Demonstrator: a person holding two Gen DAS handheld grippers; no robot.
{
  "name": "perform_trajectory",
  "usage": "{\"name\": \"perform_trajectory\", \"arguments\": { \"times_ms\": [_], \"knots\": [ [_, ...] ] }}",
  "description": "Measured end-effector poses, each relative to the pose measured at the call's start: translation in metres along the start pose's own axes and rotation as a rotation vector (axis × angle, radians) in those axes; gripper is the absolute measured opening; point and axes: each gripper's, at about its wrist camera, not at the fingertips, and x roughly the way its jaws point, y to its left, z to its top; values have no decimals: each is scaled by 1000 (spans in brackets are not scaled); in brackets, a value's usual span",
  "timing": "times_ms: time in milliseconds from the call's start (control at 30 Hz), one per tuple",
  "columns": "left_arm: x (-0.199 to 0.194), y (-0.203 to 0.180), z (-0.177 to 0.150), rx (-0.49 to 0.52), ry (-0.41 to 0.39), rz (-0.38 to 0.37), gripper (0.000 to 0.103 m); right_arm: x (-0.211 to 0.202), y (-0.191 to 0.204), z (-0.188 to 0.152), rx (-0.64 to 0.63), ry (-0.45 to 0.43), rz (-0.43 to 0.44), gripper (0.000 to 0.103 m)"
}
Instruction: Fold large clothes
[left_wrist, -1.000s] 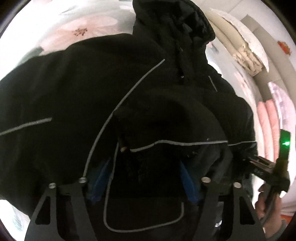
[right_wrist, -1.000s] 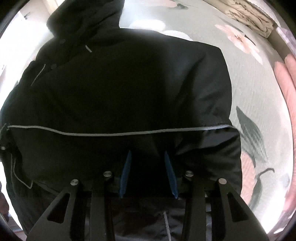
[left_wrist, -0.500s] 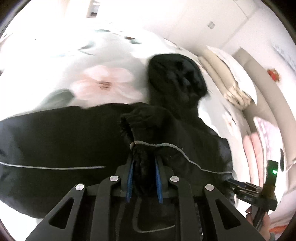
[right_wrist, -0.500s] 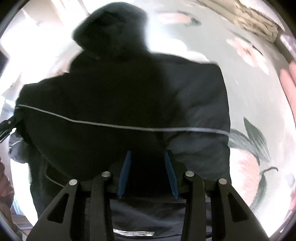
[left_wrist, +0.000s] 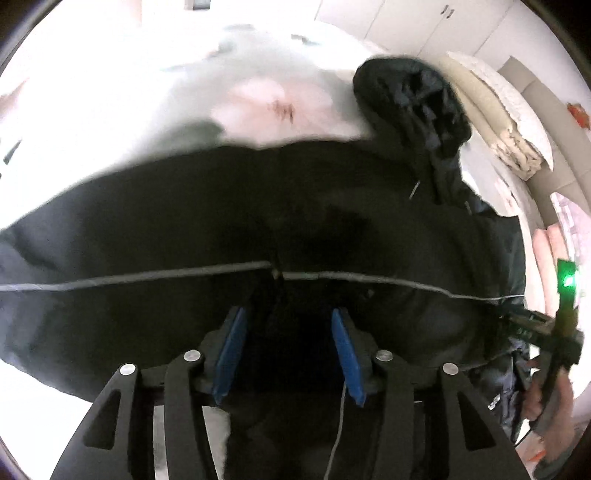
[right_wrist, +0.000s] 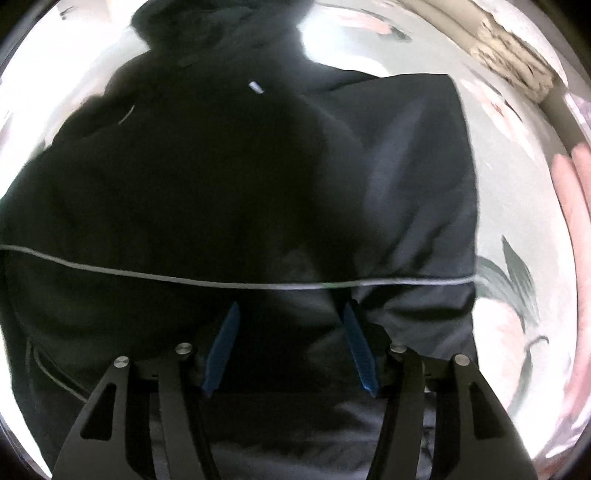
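Since half a second before, my left gripper (left_wrist: 290, 332) had let its blue fingers (left_wrist: 231, 354) spread apart where they had been pinched tight on a bunch of the black jacket (left_wrist: 258, 206); that bunch no longer stood up between them, and the jacket lay flatter across the bed (left_wrist: 147, 92); my right gripper (right_wrist: 291, 328) had widened a little too, and the jacket filled more of its view; both pictures were blurred by motion.

Seen from the left wrist, dark cloth sat in the gap between my spread fingers, though I could not tell whether they touched it; a thin grey piping line (left_wrist: 147, 275) ran across the jacket just beyond the fingertips; the hood (left_wrist: 410, 103) lay at the far end of the jacket, up and to the right, on the pale floral bedsheet (left_wrist: 277, 99); beyond the hood a folded beige blanket (left_wrist: 509, 147) rested near the wall; at the jacket's right edge my other hand (left_wrist: 550, 402) gripped the handle of the right gripper, whose green light (left_wrist: 567, 282) glowed.

Seen from the right wrist, my right fingers (right_wrist: 223, 350) stood apart over the jacket's near part, pinching nothing that I could make out; the same piping line (right_wrist: 258, 285) crossed the jacket just past them; the bedsheet (right_wrist: 517, 206) showed to the jacket's right.
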Motion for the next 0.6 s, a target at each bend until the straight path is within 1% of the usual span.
{"name": "perform_trajectory", "arguments": {
  "times_ms": [67, 100, 133, 167, 200, 233, 300, 333, 367, 400, 433, 467, 533, 600],
  "knots": [
    [-18, -3, 7, 18, -40, -17, 54, -19, 8, 9, -26, -44, 16, 59],
    [-24, -8, 10, 28, -59, -39, 58, -26, 18, 21, -39, -63, 34, 59],
    [-27, -15, 14, 39, -74, -64, 63, -31, 25, 21, -47, -73, 52, 59],
    [-27, -22, 17, 48, -81, -95, 64, -34, 35, 26, -57, -81, 81, 59],
    [-21, -29, 19, 54, -78, -131, 65, -33, 41, 29, -65, -82, 92, 59],
    [-13, -36, 20, 64, -58, -148, 65, -30, 49, 32, -73, -80, 89, 59],
    [18, -49, 21, 84, 8, -130, 65, -14, 64, 35, -67, -52, 60, 59],
    [39, -52, 20, 80, 53, -99, 64, -7, 71, 36, -60, -28, 52, 59],
    [55, -51, 18, 74, 83, -65, 61, 11, 73, 39, -49, 26, 37, 59],
    [71, -47, 14, 61, 112, -47, 58, 25, 73, 38, -39, 70, 37, 59],
    [81, -42, 9, 49, 118, -41, 58, 29, 72, 38, -31, 68, 42, 59],
    [79, -42, 8, 51, 96, -44, 58, 29, 71, 39, -21, 63, 47, 59],
    [74, -43, 9, 51, 88, -52, 58, 31, 68, 42, -10, 77, 60, 60],
    [66, -37, 10, 23, 84, -83, 58, 32, 67, 45, -21, 78, 59, 60]
  ]
}}
